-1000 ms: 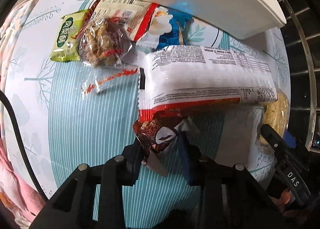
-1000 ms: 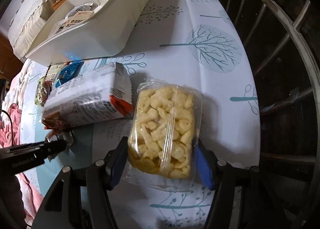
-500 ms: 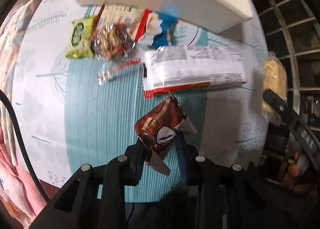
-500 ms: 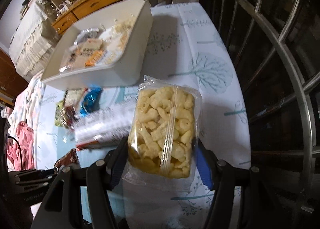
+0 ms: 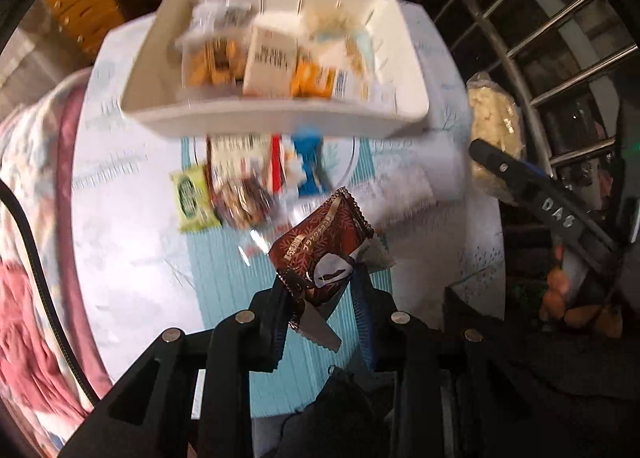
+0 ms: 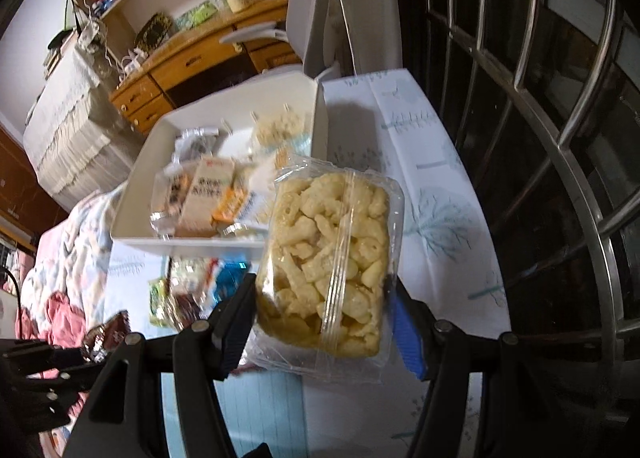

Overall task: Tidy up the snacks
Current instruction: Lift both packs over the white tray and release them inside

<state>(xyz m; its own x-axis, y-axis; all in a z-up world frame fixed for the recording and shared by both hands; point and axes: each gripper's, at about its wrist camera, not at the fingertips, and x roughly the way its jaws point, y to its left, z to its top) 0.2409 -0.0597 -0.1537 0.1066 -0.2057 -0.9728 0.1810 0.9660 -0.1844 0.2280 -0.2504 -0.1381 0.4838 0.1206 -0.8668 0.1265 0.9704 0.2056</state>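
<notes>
Fingers [image 6: 236, 322] pinching puffed-snack bag [image 6: 332, 258], white bin [image 6: 136, 194] holding packets [image 6: 204, 194]

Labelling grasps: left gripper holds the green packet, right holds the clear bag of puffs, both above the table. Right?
Not quite. The left gripper is shut on the brown chocolate packet, as the left wrist view shows; the green packet lies on the table. The right gripper does hold the clear bag of puffs.

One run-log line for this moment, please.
left gripper: shut on brown wrapper | right gripper: shut on puffed-snack bag | white bin: partly filled
</notes>
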